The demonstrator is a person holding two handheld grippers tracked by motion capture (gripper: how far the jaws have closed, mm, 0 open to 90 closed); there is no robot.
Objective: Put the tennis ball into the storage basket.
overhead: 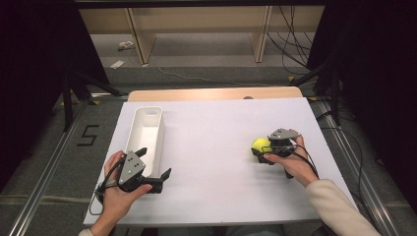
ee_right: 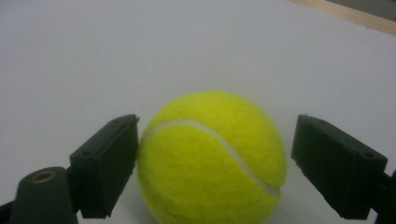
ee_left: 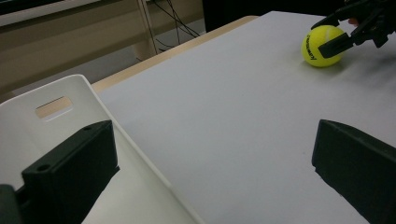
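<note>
Right gripper view, frame centre: our right gripper [ee_right: 212, 163] brackets the tennis ball [ee_right: 212, 158], jaws unclosed; left gripper [overhead: 155, 177] gapes empty, bin [overhead: 142, 132] unfilled.

Fuzzy felt ball [ee_right: 212, 158]; smooth white plastic bin [overhead: 145, 132]; matt tabletop [overhead: 216, 147].

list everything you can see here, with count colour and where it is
tennis ball: 1, yellow-green, right part of the board, between the right tool's jaws
bin: 1, white, long and empty, left part of the board
board: 1, white, covering the table
table: 1, light wood, far edge showing
shelving: 1, light wood, on the floor beyond
left tool: 1, black and grey, open, beside the bin's near end
right tool: 1, black and grey, open around the ball
</note>
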